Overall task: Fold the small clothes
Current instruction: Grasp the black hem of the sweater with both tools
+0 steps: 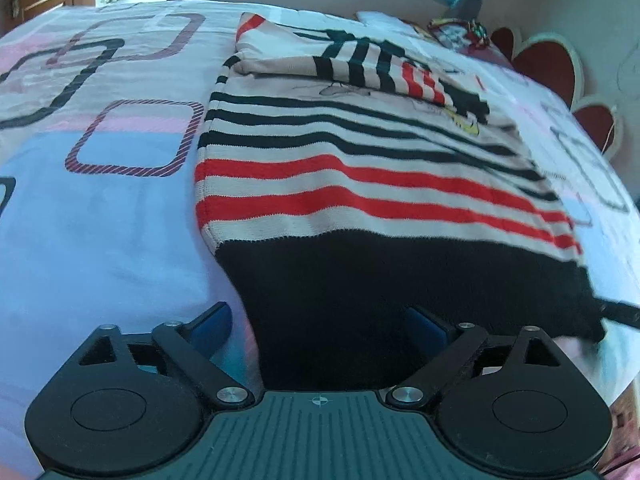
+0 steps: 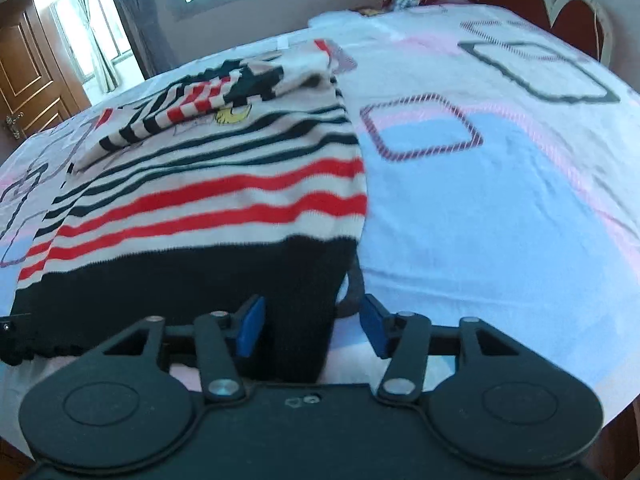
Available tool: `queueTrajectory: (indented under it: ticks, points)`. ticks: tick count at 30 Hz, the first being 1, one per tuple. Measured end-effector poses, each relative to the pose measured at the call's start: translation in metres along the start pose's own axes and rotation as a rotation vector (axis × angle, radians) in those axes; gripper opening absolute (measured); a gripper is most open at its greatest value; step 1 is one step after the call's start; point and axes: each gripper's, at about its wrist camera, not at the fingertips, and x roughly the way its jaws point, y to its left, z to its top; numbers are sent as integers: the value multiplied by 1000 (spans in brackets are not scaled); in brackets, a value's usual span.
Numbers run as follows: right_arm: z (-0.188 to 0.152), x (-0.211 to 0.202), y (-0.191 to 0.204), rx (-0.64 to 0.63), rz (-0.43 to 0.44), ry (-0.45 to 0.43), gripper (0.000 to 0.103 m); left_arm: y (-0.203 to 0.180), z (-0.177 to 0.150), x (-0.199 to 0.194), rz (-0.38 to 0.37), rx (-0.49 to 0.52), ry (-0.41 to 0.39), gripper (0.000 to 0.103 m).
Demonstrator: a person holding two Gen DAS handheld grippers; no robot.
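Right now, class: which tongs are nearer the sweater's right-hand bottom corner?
Right. The right tongs straddle that corner of the striped sweater, its black hem between the open pads. The left tongs sit at the opposite, left corner of the hem.

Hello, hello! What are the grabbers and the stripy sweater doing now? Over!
Left hand-held gripper open, over black hem. Right hand-held gripper open, straddling hem corner. Striped sweater flat on bed, sleeves folded in. Nothing in the way.
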Motion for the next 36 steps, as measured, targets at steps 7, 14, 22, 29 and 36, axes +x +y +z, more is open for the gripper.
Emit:
queueTrajectory:
  ticks: [7,14,22,29,36]
  points:
    - [0,4,15,-18,43,23,19,15,5,-3,-23,-85,-4,29]
    - [10,2,6,63,131,23,11,13,24,-10,-96,-86,-45,10]
    - [49,-16,10,100,235,-109,11,-1,80,-15,-128,-70,-164,10]
    - [103,0,15,70,264,-192,11,-8,131,8,-112,-87,-213,10]
    - [155,41,25,34,285,-217,11,-9,184,49,-78,-125,-238,10]
